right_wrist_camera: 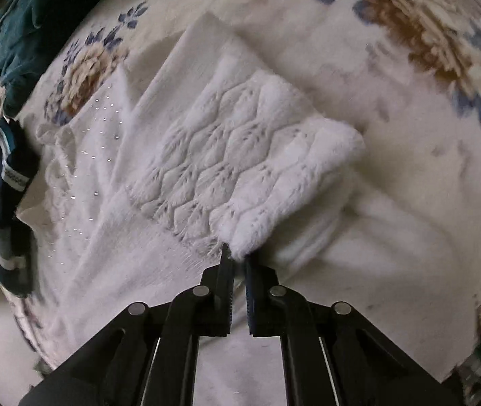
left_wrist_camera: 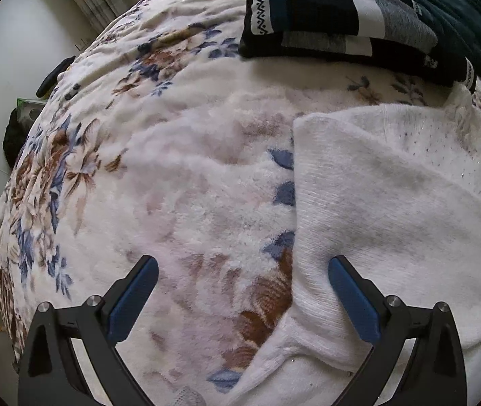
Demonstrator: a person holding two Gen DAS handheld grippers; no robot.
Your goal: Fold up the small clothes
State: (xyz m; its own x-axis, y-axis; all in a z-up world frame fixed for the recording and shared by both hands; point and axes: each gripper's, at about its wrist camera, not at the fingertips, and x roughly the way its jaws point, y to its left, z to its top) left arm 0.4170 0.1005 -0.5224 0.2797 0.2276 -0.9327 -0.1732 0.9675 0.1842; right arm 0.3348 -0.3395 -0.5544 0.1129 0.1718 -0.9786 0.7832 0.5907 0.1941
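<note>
Jaws of the right gripper (right_wrist_camera: 237,257) pinch the white sweater's (right_wrist_camera: 233,155) fuzzy corner.
Left gripper (left_wrist_camera: 242,269) jaws gape wide astride its edge on the floral blanket (left_wrist_camera: 179,176).

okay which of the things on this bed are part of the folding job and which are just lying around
Part of the job:
white sweater
right hand-held gripper, shut on its fluffy edge
left hand-held gripper, open

Lying about:
dark patterned garment
teal cloth
floral blanket underneath
</note>
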